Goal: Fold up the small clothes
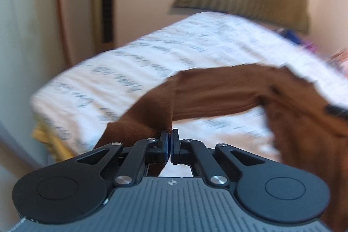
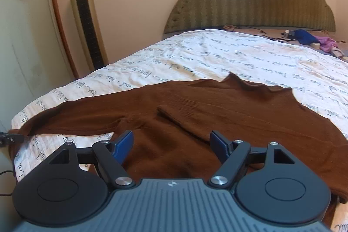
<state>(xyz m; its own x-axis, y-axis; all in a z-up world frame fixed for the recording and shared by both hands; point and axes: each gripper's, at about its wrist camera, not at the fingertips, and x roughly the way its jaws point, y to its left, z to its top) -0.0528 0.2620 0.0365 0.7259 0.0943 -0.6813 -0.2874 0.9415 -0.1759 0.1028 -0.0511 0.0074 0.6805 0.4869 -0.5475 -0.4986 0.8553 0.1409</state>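
Note:
A brown long-sleeved top (image 2: 217, 114) lies spread on the white bedsheet (image 2: 195, 58). One sleeve (image 2: 180, 121) is folded across its body; the other sleeve (image 2: 76, 116) stretches left. My left gripper (image 1: 170, 136) is shut on the cuff of that sleeve (image 1: 152, 110) and holds it lifted above the bed; the left wrist view is blurred. The left gripper's tip (image 2: 10, 137) shows at the far left of the right wrist view. My right gripper (image 2: 171, 140) is open and empty, just above the top's lower part.
The bed has a padded olive headboard (image 2: 250, 3). A gold tower fan (image 2: 87, 14) stands by the wall at left. Blue and purple clothes (image 2: 315, 40) and cables lie near the head of the bed. A yellow underlayer (image 1: 50, 140) shows at the bed's corner.

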